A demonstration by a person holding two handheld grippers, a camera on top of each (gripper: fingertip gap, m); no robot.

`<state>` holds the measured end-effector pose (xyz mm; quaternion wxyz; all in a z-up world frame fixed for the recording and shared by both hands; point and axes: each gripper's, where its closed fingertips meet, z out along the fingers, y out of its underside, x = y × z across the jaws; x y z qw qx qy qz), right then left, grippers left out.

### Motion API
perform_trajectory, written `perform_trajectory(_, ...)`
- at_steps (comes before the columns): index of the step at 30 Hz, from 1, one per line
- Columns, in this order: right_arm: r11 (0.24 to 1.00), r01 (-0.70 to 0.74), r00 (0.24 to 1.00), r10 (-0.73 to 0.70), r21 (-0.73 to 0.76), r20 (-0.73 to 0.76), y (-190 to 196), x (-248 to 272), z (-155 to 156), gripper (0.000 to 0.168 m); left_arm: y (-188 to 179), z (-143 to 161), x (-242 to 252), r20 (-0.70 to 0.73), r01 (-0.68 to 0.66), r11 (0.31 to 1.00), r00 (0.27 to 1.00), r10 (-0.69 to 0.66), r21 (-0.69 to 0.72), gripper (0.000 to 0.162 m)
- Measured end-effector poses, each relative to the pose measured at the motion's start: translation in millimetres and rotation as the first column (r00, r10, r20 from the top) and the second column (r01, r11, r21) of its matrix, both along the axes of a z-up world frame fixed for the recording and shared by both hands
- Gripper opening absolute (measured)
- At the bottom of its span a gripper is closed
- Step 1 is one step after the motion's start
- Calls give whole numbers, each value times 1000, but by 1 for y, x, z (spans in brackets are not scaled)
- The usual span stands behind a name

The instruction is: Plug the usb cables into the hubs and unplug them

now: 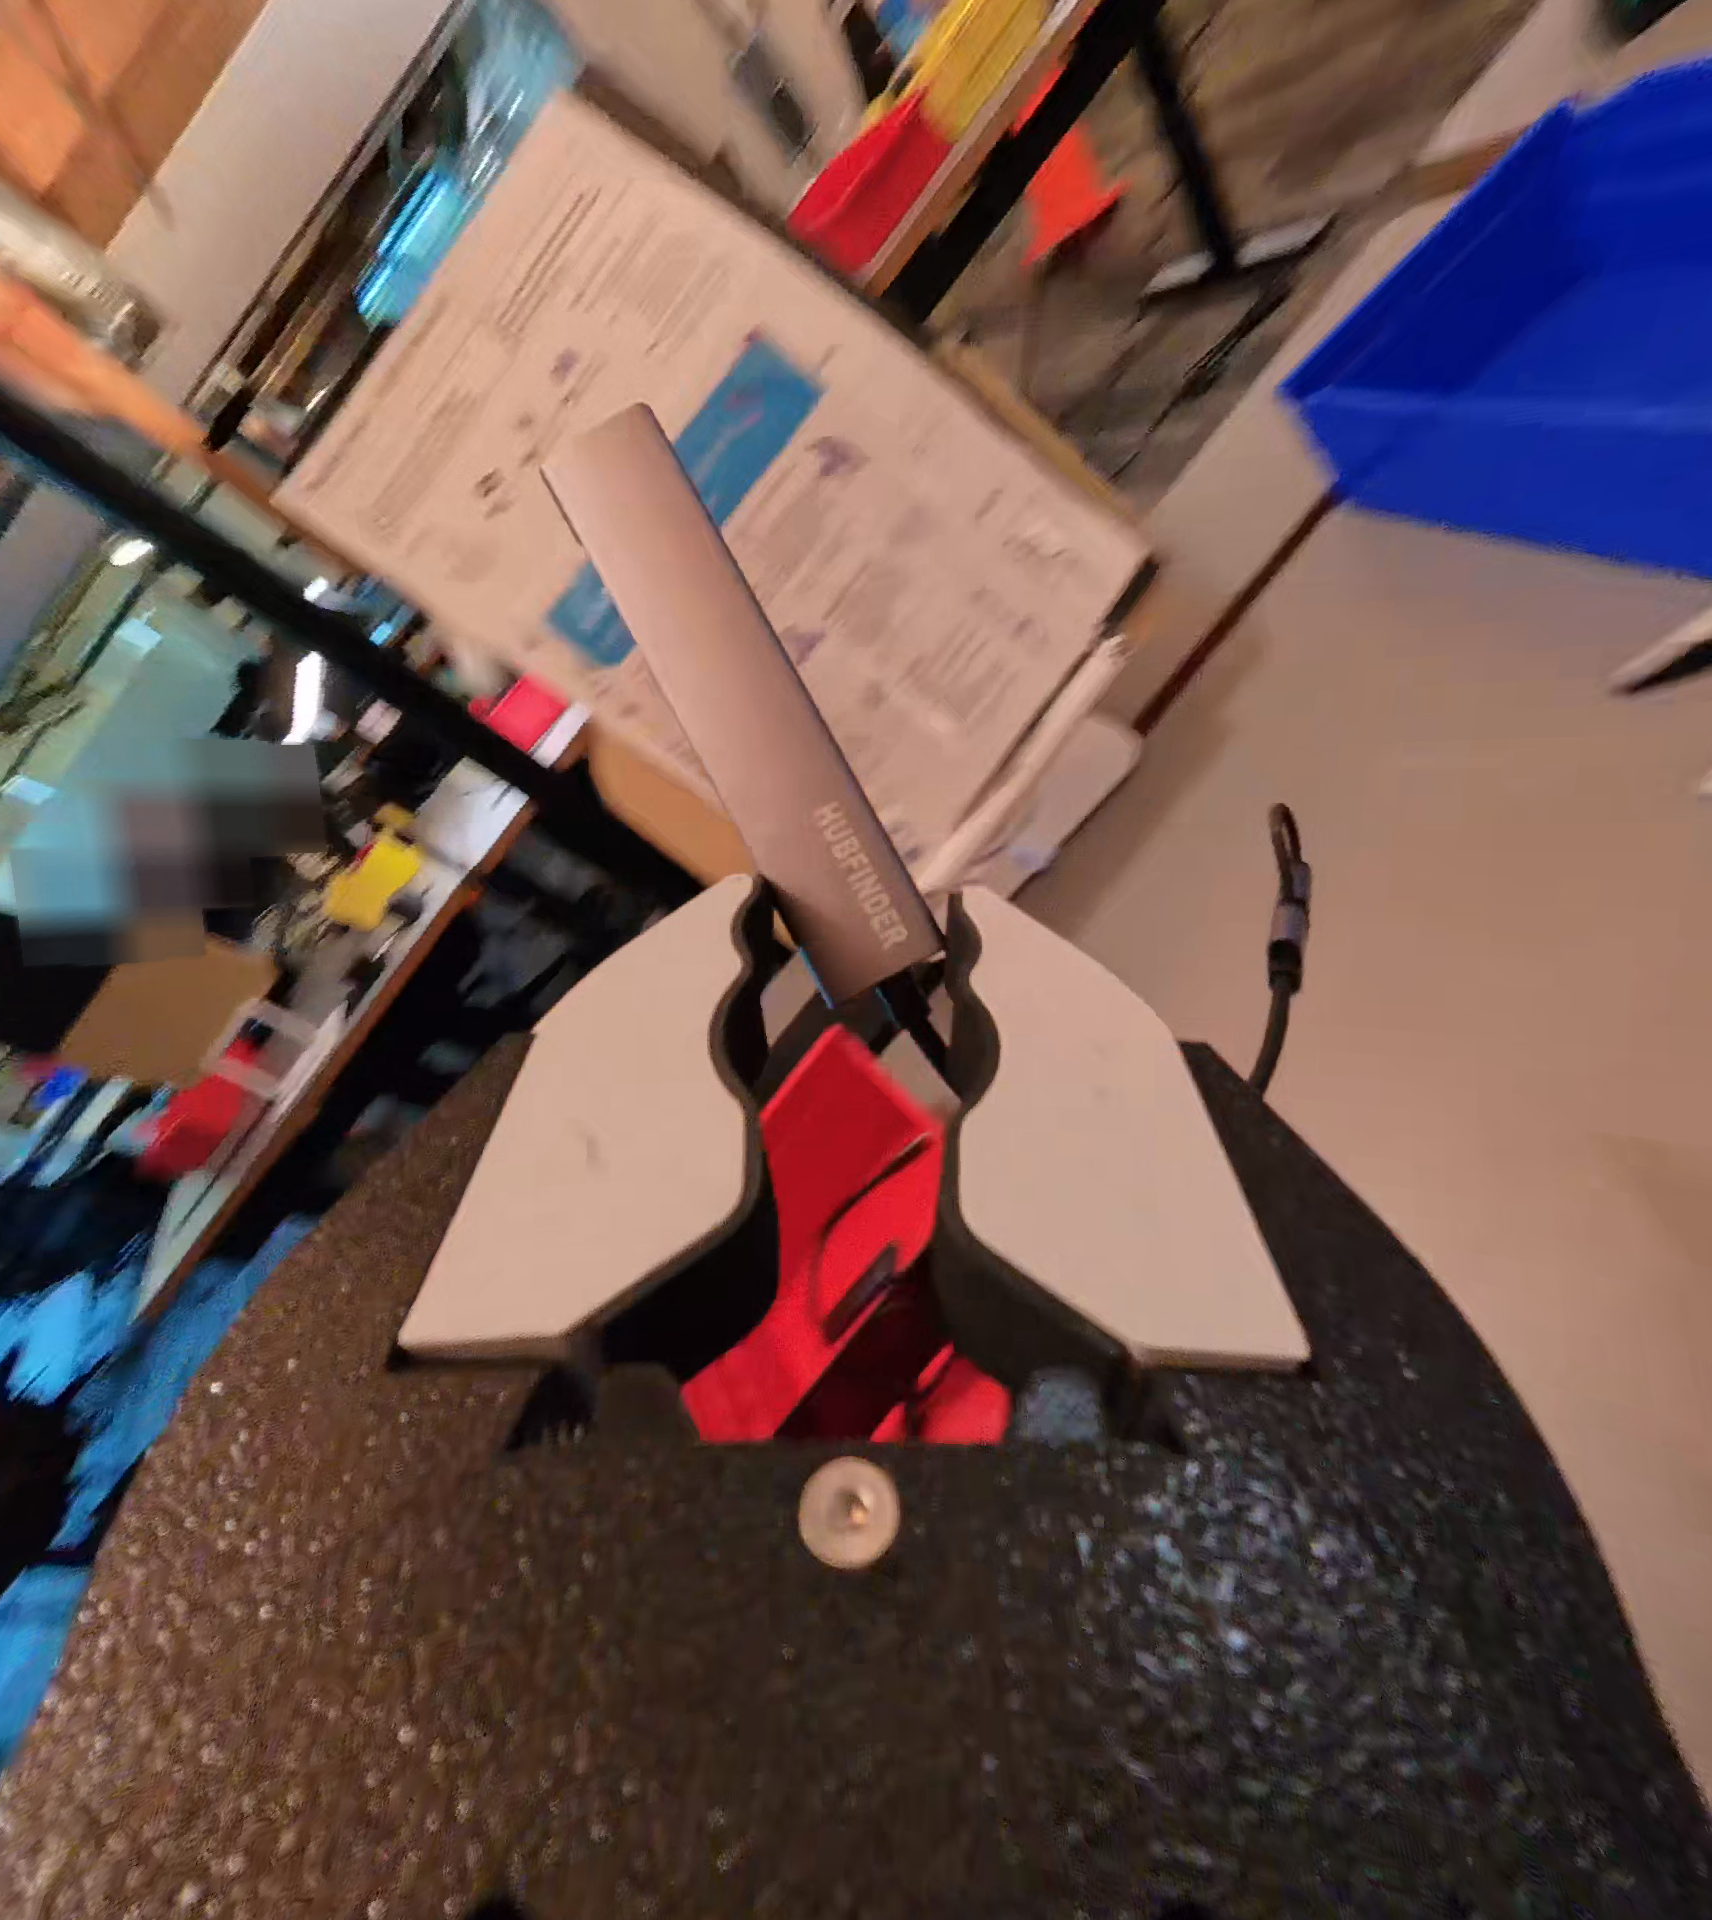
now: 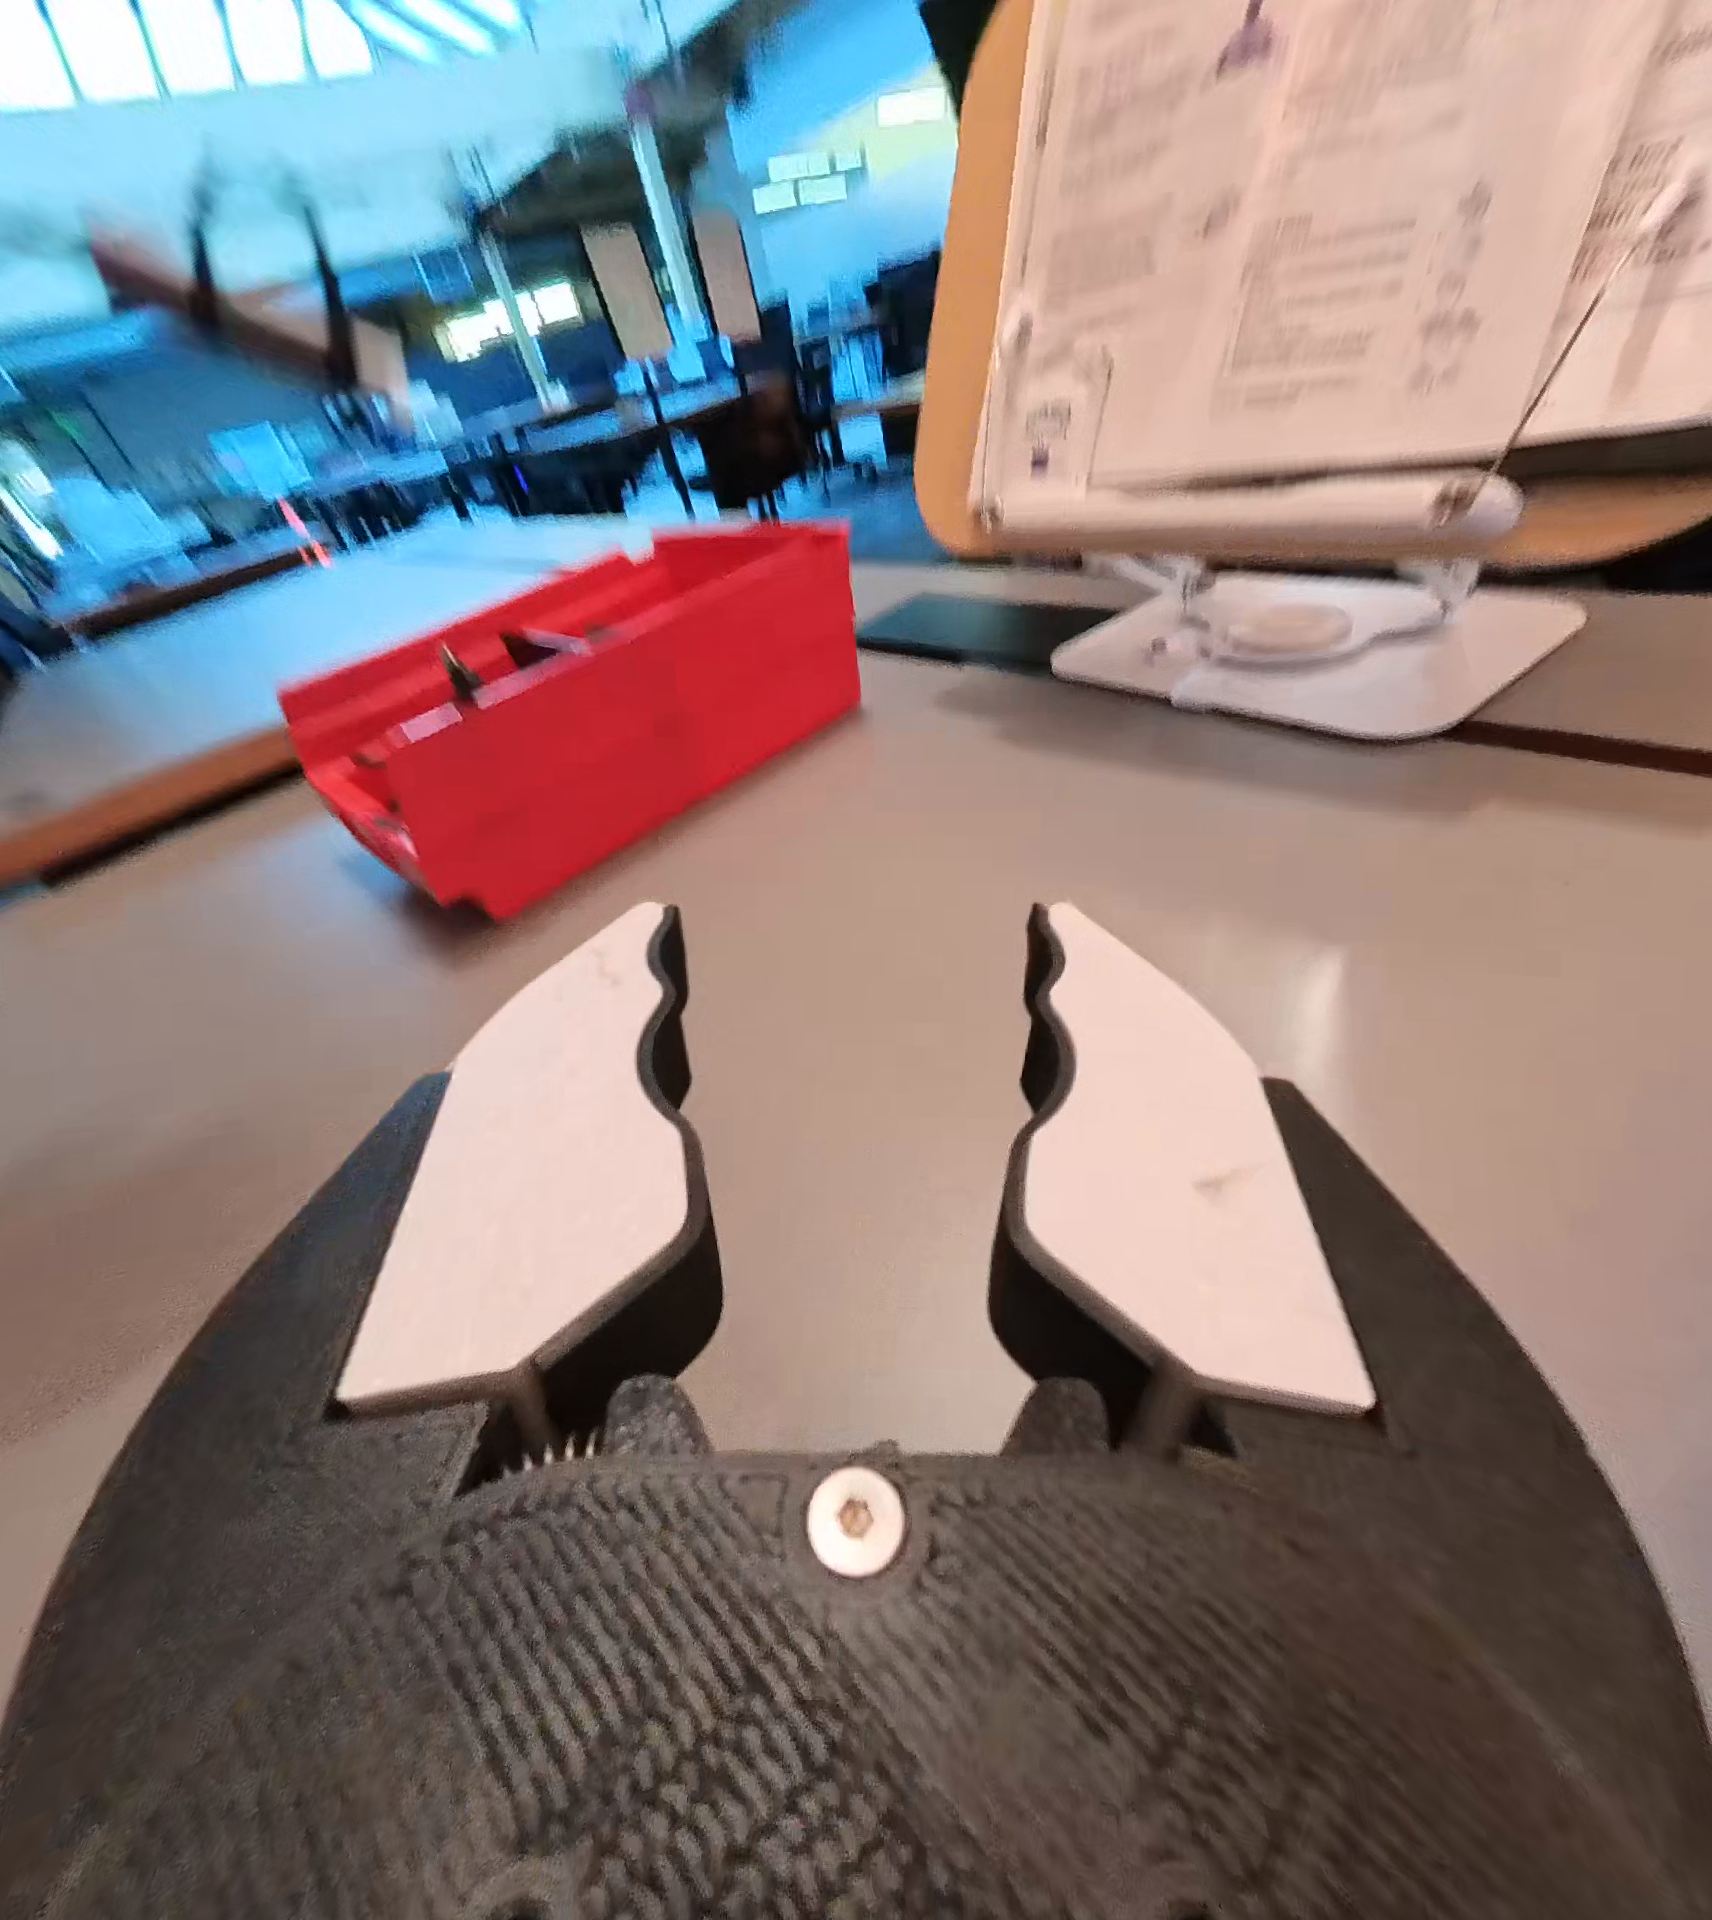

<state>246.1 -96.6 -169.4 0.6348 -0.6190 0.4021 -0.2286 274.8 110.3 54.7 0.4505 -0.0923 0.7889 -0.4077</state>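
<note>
In the left wrist view my left gripper (image 1: 852, 914) is shut on one end of a slim grey USB hub (image 1: 727, 665), which sticks up and away from the fingertips, tilted left. The hub's dark cable (image 1: 1283, 935) curls up to the right with its plug free in the air. A red bin (image 1: 841, 1226) lies below, seen between the fingers. In the right wrist view my right gripper (image 2: 852, 925) is open and empty above the grey table (image 2: 1247, 883). The red bin (image 2: 603, 717) stands ahead to the left with small parts inside.
A document stand (image 2: 1330, 260) with printed pages stands on a white base (image 2: 1319, 644) at the back right; it also shows in the left wrist view (image 1: 727, 416). A blue bin (image 1: 1600, 343) sits at the right there. The table edge (image 2: 104, 800) runs at the left.
</note>
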Motion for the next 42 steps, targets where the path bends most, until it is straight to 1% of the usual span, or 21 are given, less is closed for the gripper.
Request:
perform_trajectory(1,999,3,1000,-4,42,28,-3,-4,14,63,-11,-14,-12,-4,55,998,998,-55,-24,31)
perform_trajectory(3,995,-4,997,-4,104,77,-6,-13,36,63,-32,-50,-29,-22,135,989,990,-137,-64,31)
perform_trajectory(5,986,-49,993,31,161,113,0,-22,49,64,-52,-89,-43,-49,202,972,977,-209,-119,31)
perform_trajectory(7,972,-131,989,115,193,93,16,-30,45,64,-75,-125,-59,-57,306,934,945,-321,-186,31)
perform_trajectory(10,937,-233,972,221,261,75,45,-40,41,63,-97,-170,-70,-66,355,886,919,-390,-298,31)
perform_trajectory(12,904,-292,957,278,312,89,61,-46,42,57,-103,-195,-75,-64,371,860,907,-417,-349,31)
perform_trajectory(14,888,-318,947,315,333,66,74,-47,36,56,-107,-211,-85,-49,404,832,890,-454,-380,31)
perform_trajectory(17,879,-342,937,345,331,51,86,-47,30,54,-108,-230,-92,-43,423,838,884,-465,-345,31)
perform_trajectory(18,879,-346,936,348,328,56,89,-47,29,49,-108,-235,-93,-48,425,846,885,-463,-321,31)
perform_trajectory(20,891,-339,940,335,302,66,91,-46,28,30,-106,-239,-91,-47,408,855,894,-445,-320,31)
perform_trajectory(23,901,-336,942,326,275,83,93,-45,27,16,-103,-247,-88,-63,378,868,906,-418,-321,31)
perform_trajectory(24,903,-337,942,324,266,91,94,-46,28,15,-102,-248,-87,-57,367,875,913,-403,-316,31)
perform_trajectory(26,914,-334,943,323,231,84,98,-47,24,22,-102,-251,-87,-53,360,887,919,-390,-288,31)
perform_trajectory(28,924,-327,945,318,200,76,102,-46,21,28,-101,-254,-82,-34,322,918,940,-338,-232,31)
perform_trajectory(30,937,-294,955,281,186,96,97,-43,22,12,-101,-253,-82,-5,311,928,948,-319,-204,31)
perform_trajectory(33,929,-314,947,291,198,133,96,-46,25,12,-101,-249,-83,45,302,939,953,-298,-167,31)
perform_trajectory(36,919,-348,930,313,185,195,96,-51,29,12,-100,-244,-84,149,288,954,950,-274,-79,31)
perform_trajectory(38,900,-392,907,342,193,247,95,-57,35,11,-100,-238,-86,242,269,963,935,-257,-15,31)
perform_trajectory(39,876,-436,882,370,205,292,94,-64,40,11,-100,-232,-88,304,260,966,919,-252,16,31)
perform_trajectory(41,829,-526,798,404,190,448,89,-81,52,11,-104,-219,-100,410,289,956,868,-280,41,31)
perform_trajectory(42,820,-548,758,404,164,512,86,-89,56,10,-107,-215,-105,418,307,951,860,-293,34,31)
